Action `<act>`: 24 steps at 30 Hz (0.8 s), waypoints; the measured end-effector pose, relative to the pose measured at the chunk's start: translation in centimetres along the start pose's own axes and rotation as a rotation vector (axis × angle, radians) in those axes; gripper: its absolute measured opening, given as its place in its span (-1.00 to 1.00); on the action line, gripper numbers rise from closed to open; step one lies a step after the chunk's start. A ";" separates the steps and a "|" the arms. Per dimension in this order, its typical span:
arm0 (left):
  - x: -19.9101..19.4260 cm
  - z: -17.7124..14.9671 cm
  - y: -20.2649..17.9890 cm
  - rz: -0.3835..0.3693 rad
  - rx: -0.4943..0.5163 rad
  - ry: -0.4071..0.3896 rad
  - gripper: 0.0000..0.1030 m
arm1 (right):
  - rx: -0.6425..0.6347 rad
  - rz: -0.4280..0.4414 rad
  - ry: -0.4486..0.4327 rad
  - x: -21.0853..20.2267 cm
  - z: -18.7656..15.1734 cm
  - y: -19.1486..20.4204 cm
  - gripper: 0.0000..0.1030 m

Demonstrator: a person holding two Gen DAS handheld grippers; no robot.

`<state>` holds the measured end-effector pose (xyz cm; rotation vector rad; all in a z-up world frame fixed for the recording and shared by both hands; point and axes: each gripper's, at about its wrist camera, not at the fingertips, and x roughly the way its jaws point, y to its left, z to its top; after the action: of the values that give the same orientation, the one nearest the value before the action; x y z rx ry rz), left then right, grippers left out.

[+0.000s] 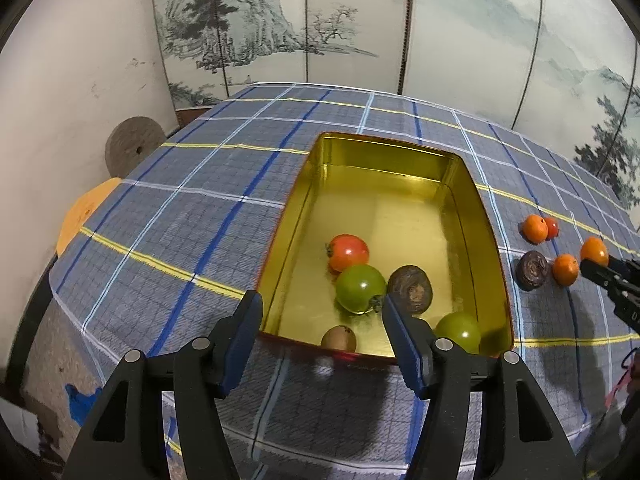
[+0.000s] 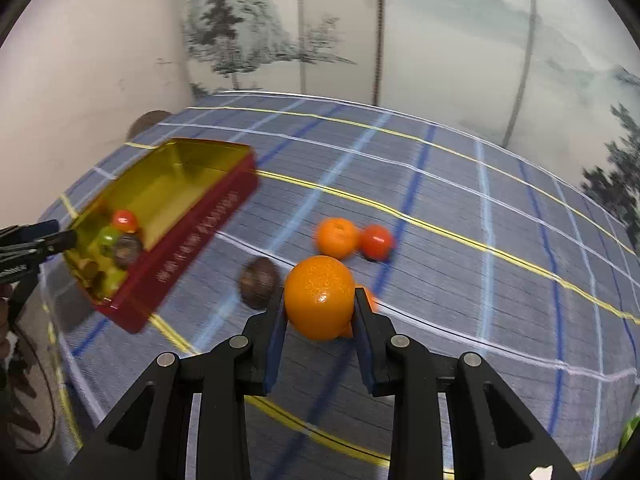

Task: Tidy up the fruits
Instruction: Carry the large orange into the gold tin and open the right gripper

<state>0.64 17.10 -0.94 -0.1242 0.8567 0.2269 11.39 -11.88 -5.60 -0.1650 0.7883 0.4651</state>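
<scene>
Orange (image 2: 320, 300) clamped in right gripper (image 2: 319, 312); left gripper (image 1: 320, 312) released; tin (image 2: 192, 236) blurred, contents perhaps fruit.

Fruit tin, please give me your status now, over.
Left gripper open, empty, above the tin. Right gripper shut on an orange, off the cloth. Five fruits in the tin; four wait on the cloth. Path clear.

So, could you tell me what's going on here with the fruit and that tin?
A person is sorting fruit into a gold tin on a plaid tablecloth. The right tool is shut on an orange, lifted off the cloth. The left tool hangs open and empty over the tin's near end. Five fruits are inside; four more wait on the cloth.
</scene>
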 end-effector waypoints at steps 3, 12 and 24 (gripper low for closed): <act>-0.4 -0.1 0.8 0.008 -0.019 -0.005 0.23 | -0.021 0.052 -0.004 0.2 0.8 1.9 -0.45; -1.0 -0.6 3.3 0.035 -0.067 -0.005 0.23 | -0.102 0.186 -0.004 1.5 3.2 8.4 -0.44; -0.5 -1.4 5.5 0.081 -0.103 0.015 0.23 | -0.198 0.254 0.053 4.8 3.6 14.4 -0.44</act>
<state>-2.07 22.09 -1.51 -0.1878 0.8660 0.3460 9.97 3.66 -6.13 -0.2636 0.8190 0.7829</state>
